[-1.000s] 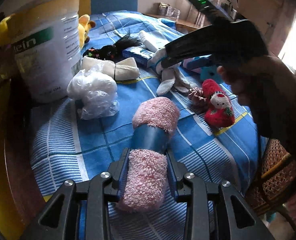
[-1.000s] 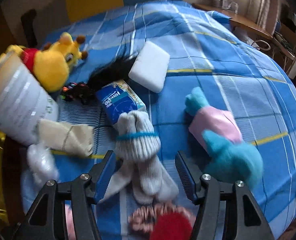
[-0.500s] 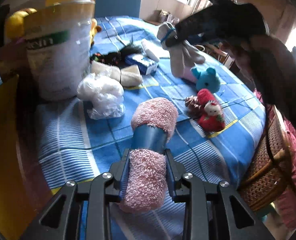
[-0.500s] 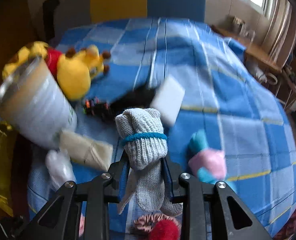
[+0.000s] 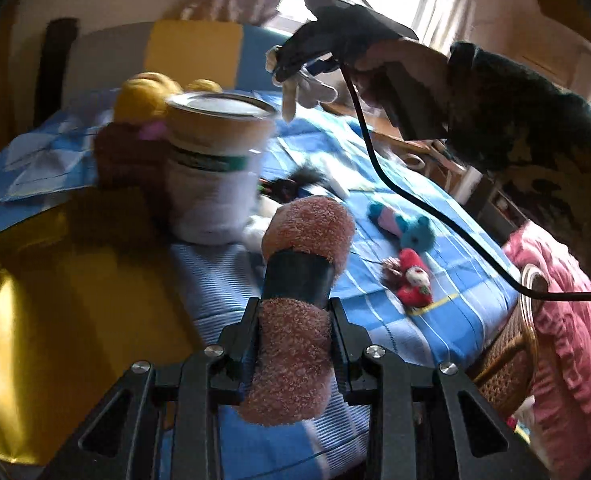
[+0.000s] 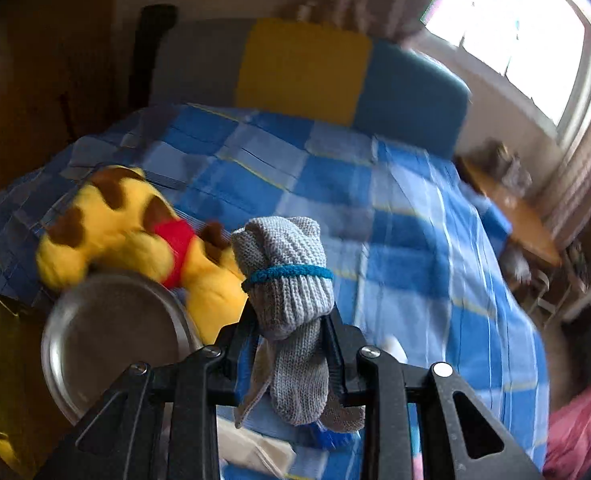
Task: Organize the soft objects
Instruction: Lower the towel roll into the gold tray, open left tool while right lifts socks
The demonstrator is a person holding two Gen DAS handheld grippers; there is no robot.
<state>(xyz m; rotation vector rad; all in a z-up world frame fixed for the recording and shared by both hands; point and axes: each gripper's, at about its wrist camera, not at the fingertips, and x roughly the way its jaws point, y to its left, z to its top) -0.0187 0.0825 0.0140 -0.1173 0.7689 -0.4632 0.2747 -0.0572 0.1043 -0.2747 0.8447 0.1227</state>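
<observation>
My left gripper (image 5: 294,322) is shut on a pink fluffy sock roll (image 5: 295,340) with a dark band, held above the blue checked cloth (image 5: 435,312). My right gripper (image 6: 291,330) is shut on a grey knitted sock bundle (image 6: 287,280) tied with a blue band, lifted high; it shows in the left wrist view (image 5: 295,68) above the white tin (image 5: 215,168). The tin's open mouth (image 6: 111,344) lies below and left of the grey socks. A yellow plush toy (image 6: 135,232) lies behind the tin.
A teal and pink plush (image 5: 403,228) and a red doll (image 5: 413,280) lie on the cloth at right. A gold box (image 5: 55,320) stands at left. A wicker chair (image 5: 511,344) and pink cushion (image 5: 575,320) are off the table's right edge. A black cable (image 5: 415,200) hangs from the right gripper.
My right gripper closed on the grey socks and lifted them up and left, over the tin. My left gripper rose with the pink roll, still shut on it.
</observation>
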